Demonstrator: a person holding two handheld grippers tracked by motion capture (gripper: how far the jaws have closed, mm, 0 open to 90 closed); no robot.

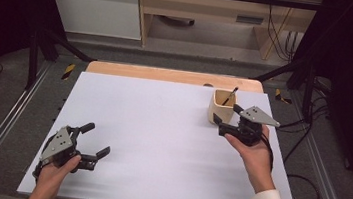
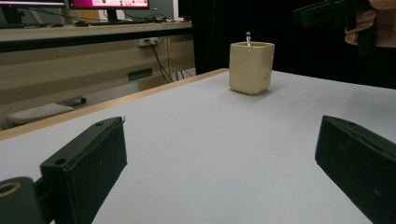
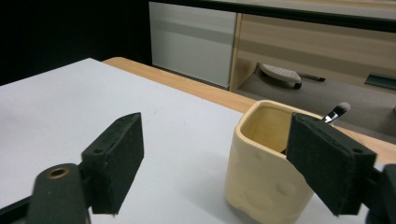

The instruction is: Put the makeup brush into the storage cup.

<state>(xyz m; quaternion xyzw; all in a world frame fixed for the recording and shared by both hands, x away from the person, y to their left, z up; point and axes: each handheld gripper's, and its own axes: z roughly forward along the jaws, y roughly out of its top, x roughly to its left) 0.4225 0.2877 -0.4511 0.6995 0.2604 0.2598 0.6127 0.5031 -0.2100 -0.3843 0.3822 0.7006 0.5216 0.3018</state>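
My right claw [image 1: 227, 116] is released: in the right gripper view its 2 black jaws stand wide apart with nothing pressed between the pads [image 3: 116, 158]. From that claw outward, the nearest thing is the cream cup [image 3: 266, 163]. It sits just beyond my jaw tips and off to the side of the gap, so that one jaw overlaps its rim in that view while the other jaw has only bare white surface [image 3: 70, 107] ahead of it. I cannot tell whether that jaw touches the cup wall or merely hangs in front of it.

The cup stands upright near the far right corner of the surface, close to the far edge where the wooden strip [image 1: 167, 75] shows. Inside it leans 1 thin brush [image 1: 230, 95], its long axis tilted, with the tip rising above the rim toward the far side.

My left claw [image 1: 94, 140] is also released, jaws spread and empty, low at the near left corner of the surface. From there the cup is well apart, across the whole surface. So my right hand [image 1: 253, 156] is plainly the nearer one. I judge that any coming move on the cup or brush belongs to the right claw, which would first have to shift sideways to centre the cup between its jaws.
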